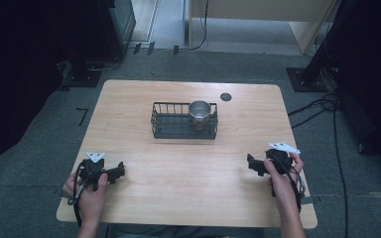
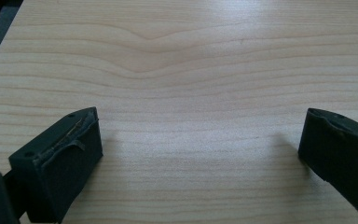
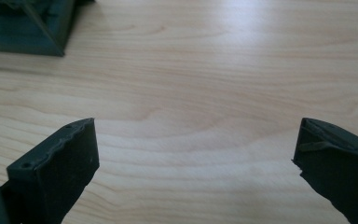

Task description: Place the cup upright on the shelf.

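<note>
A black wire basket (image 1: pixel 164 121) stands at the middle of the wooden table (image 1: pixel 188 163), toward the far side. A metal cup (image 1: pixel 200 113) sits upright in its right end. My left gripper (image 1: pixel 120 171) rests at the near left of the table, held by a hand, well short of the basket. In the left gripper view its jaws stand wide apart over bare wood, so the left gripper (image 2: pixel 200 144) is open and empty. My right gripper (image 1: pixel 252 164) sits at the near right, also open (image 3: pixel 196 149) with nothing between its jaws. A corner of the basket (image 3: pixel 28 28) shows at that view's upper left.
A small dark round grommet (image 1: pixel 225 96) is set in the table near its far edge. Cables (image 1: pixel 322 106) lie on the grey floor to the right, and dark equipment stands at the far left. Bare wood lies between the grippers and the basket.
</note>
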Motion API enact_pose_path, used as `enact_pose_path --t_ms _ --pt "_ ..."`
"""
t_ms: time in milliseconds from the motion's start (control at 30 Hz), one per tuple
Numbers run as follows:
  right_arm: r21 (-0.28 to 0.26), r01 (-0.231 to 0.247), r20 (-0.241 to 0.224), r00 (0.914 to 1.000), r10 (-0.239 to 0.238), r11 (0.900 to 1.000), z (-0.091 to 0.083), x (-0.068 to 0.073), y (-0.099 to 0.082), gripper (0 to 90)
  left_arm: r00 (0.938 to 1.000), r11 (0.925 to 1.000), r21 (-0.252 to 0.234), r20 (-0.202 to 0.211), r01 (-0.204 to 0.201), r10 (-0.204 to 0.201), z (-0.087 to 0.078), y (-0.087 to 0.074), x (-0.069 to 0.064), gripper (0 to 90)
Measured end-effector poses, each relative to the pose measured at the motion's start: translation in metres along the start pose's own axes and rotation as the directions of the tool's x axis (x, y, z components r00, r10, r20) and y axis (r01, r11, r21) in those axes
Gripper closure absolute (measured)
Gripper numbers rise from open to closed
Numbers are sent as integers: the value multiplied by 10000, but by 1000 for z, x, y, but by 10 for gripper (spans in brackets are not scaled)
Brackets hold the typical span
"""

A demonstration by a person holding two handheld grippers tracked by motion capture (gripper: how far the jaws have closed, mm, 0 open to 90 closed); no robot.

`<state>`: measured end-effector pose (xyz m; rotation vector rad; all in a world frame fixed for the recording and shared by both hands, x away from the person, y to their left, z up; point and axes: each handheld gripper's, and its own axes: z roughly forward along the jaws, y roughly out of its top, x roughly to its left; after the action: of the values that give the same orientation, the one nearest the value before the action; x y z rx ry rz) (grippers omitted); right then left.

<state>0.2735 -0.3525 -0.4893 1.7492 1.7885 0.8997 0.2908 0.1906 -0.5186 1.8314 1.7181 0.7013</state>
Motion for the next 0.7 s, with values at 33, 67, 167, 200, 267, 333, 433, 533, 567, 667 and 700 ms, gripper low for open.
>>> enact_pose_path --t_ms 33,67,167,200,267,333,433,533,567,667,700 --pt "15 -36 71 10000 36 10000 -1 -3 -3 12 10000 10000 1 -1 0 0 0 0 0 0" --pt "10 -82 121 9999 82 10000 -1 -6 -6 13 10000 10000 0 -1 0 0 0 0 0 0" --pt "75 -205 274 9994 203 9998 -3 -13 -14 14 10000 10000 -4 -1 1 -1 0 0 0 0" --pt "112 -264 330 9991 260 9996 -4 -15 -17 14 10000 10000 -3 -2 -2 2 0 0 0 0" --pt "198 -288 443 9986 279 9994 -5 -20 -22 15 10000 10000 -4 -2 -1 1 0 0 0 0" --pt "270 -366 549 9979 350 9990 -7 -25 -28 15 10000 10000 -3 -2 0 0 0 0 0 0" --pt "360 -460 685 9967 434 9983 -10 -32 -35 15 10000 10000 -2 -3 -1 1 0 0 0 0" --pt "447 -604 832 9949 566 9972 -13 -39 -42 16 10000 10000 -4 -3 -3 3 0 0 0 0" --pt "472 -650 923 9939 605 9968 -15 -43 -46 17 10000 10000 1 -3 -4 4 0 0 0 0" --pt "494 -690 997 9930 639 9964 -17 -47 -49 17 10000 10000 -3 -3 0 0 0 0 0 0" --pt "503 -684 1035 9926 629 9964 -18 -48 -50 17 10000 10000 -2 -2 -1 1 0 0 0 0"
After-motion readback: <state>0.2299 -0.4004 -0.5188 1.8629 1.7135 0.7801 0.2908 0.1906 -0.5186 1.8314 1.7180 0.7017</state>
